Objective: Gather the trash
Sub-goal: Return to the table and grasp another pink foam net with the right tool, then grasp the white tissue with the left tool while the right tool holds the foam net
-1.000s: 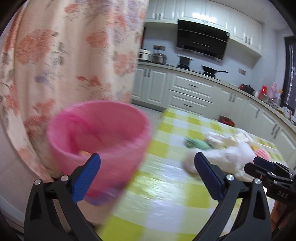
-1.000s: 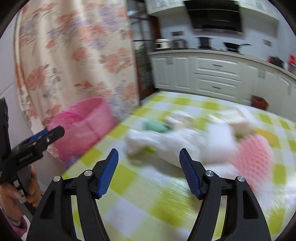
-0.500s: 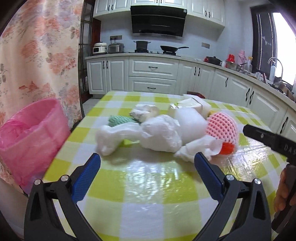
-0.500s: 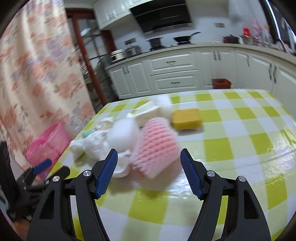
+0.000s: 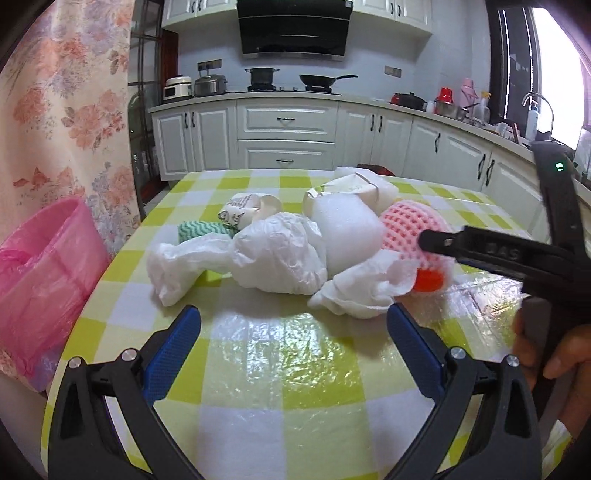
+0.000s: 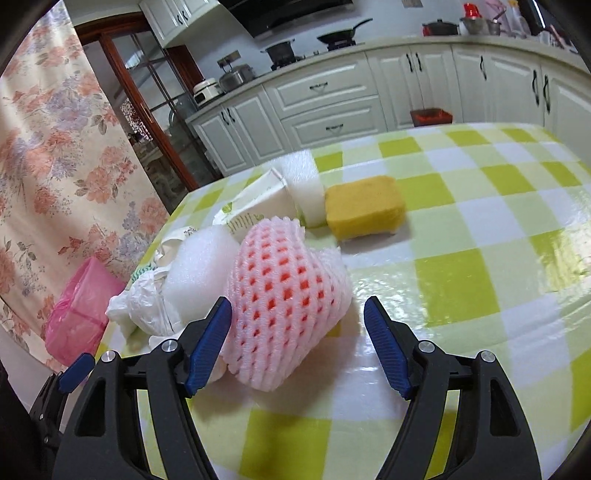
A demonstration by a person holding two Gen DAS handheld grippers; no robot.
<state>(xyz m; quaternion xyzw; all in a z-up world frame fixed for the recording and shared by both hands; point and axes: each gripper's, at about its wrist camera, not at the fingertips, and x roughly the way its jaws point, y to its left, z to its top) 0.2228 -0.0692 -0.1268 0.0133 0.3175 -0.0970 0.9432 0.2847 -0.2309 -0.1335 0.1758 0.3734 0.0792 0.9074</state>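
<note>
Right gripper (image 6: 297, 319) jaws wide apart, level w/ table, left pad just beside pink foam fruit net (image 6: 284, 299) over sth orange, not clamped. Left gripper (image 5: 293, 334) also spread, hovering low, short of the crumpled white plastic bag (image 5: 273, 258) & tissue wad (image 5: 364, 291). Trash heaped mid yellow-checked tablecloth (image 5: 280, 373); yellow sponge (image 6: 364, 206) behind. Pink-lined bin (image 5: 40, 280) off table's left edge.

Home kitchen: range hood (image 5: 293, 27), white cabinets (image 5: 286, 127), stovetop pans (image 5: 325, 78).

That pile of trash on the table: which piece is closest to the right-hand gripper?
The pink foam fruit net. It lies partly between the open right gripper fingers, while the white foam block and yellow sponge sit farther back.
</note>
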